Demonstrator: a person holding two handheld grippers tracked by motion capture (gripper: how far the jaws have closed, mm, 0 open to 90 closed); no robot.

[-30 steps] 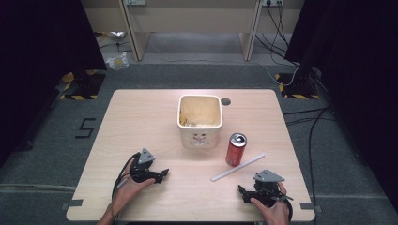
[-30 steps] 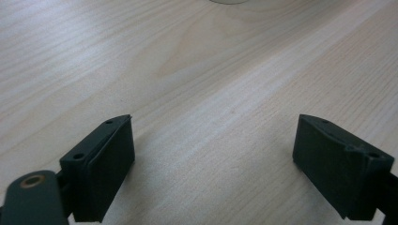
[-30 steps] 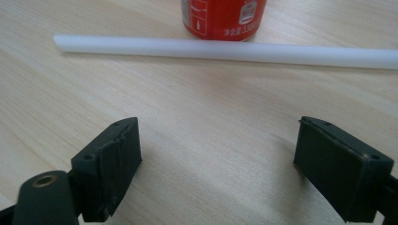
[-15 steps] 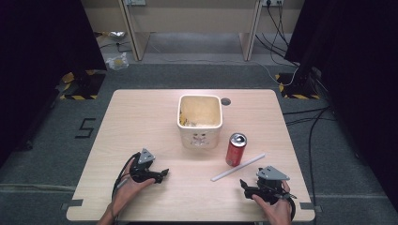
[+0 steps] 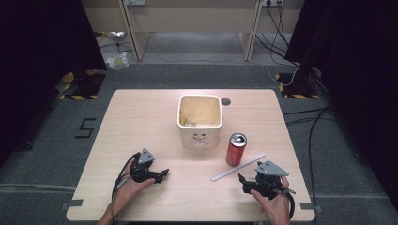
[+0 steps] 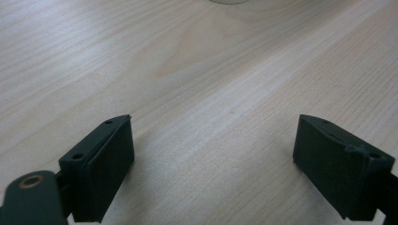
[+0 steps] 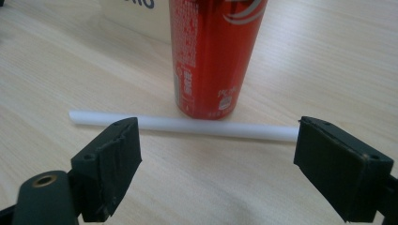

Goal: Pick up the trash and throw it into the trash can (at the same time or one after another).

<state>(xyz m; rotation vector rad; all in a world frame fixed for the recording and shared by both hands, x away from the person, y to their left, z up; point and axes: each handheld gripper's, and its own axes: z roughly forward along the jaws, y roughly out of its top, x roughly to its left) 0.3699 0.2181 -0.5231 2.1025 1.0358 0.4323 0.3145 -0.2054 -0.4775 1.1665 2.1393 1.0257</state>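
Since the earlier frames my right tool (image 5: 242, 182) has crept a little toward the right edge of the high view, while my left tool (image 5: 162, 174) has stayed where it was.

Nearest me, at the lower right of the high view, my right hand (image 5: 274, 204) holds the right tool low over the pale wooden worktop (image 5: 141, 117). Its jaws stand wide apart, released, with nothing between them. In the right gripper view the black jaws rise from the bottom corners, and just past them a thin white plastic straw (image 7: 187, 124) lies flat on the wood, running across the middle of the frame. Right behind the straw, upright, stands a red aluminium drink can (image 7: 211, 56); whether the two touch I cannot tell.

At the lower left of the high view my left hand (image 5: 126, 187) keeps the left tool low over bare wood, jaws also spread and released, well apart from the straw (image 5: 237, 167) and the can (image 5: 236, 149).

Farther off, at the centre of the high view, a cream square plastic bin (image 5: 199, 121) with a printed front stands open-topped, the can near its lower right corner. Beyond it, a small grey round cap (image 5: 225, 101) sits in the worktop.
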